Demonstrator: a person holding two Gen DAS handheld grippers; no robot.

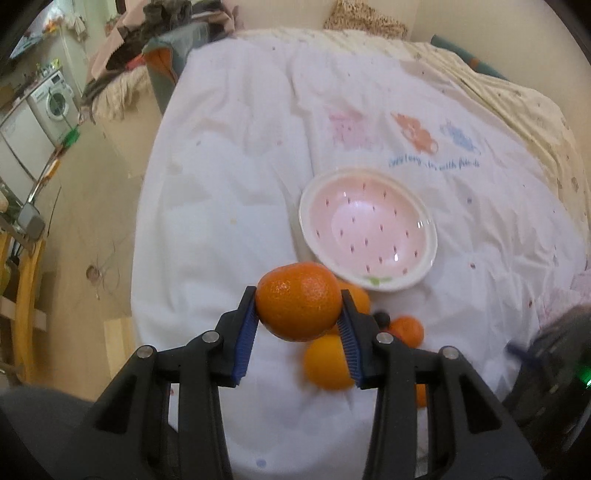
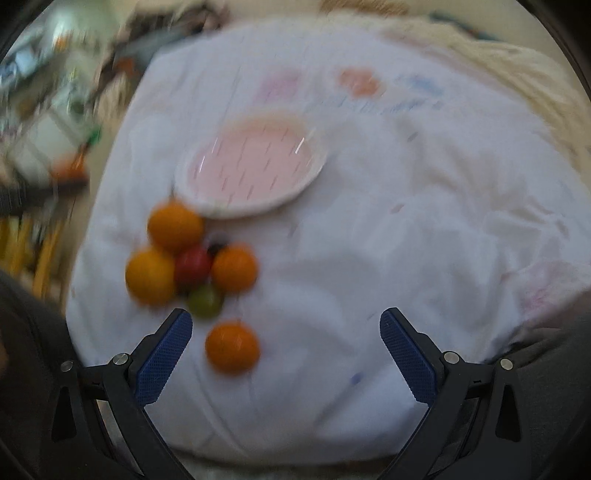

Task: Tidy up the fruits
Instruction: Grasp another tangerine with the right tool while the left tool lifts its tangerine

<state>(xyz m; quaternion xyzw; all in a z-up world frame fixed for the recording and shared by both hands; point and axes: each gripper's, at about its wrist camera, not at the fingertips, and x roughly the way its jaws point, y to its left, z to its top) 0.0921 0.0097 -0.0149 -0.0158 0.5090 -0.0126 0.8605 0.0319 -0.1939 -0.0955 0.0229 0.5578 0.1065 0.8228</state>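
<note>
My left gripper [image 1: 298, 293] is shut on a large orange [image 1: 299, 306], held above the white quilt [image 1: 221, 206]. Beyond it sits an empty pink bowl [image 1: 369, 229] with dark seed marks. Under the held orange lie more fruits: a yellow-orange one [image 1: 325, 365], a small orange [image 1: 406, 330] and a dark berry [image 1: 382, 317]. The blurred right wrist view shows the bowl [image 2: 251, 166] and a cluster of oranges [image 2: 175, 227], a red fruit [image 2: 194, 264] and a green fruit [image 2: 205, 301]. My right gripper [image 2: 286, 314] stands open above the quilt, a lone orange [image 2: 232, 347] near its left finger.
The quilt [image 2: 406, 240] covers a bed with printed animals [image 1: 417, 136]. The bed's left edge drops to a beige floor [image 1: 92, 221]. A washing machine [image 1: 55, 99] and a wooden chair [image 1: 26, 295] stand at far left. A patterned pillow [image 1: 365, 18] lies at the head.
</note>
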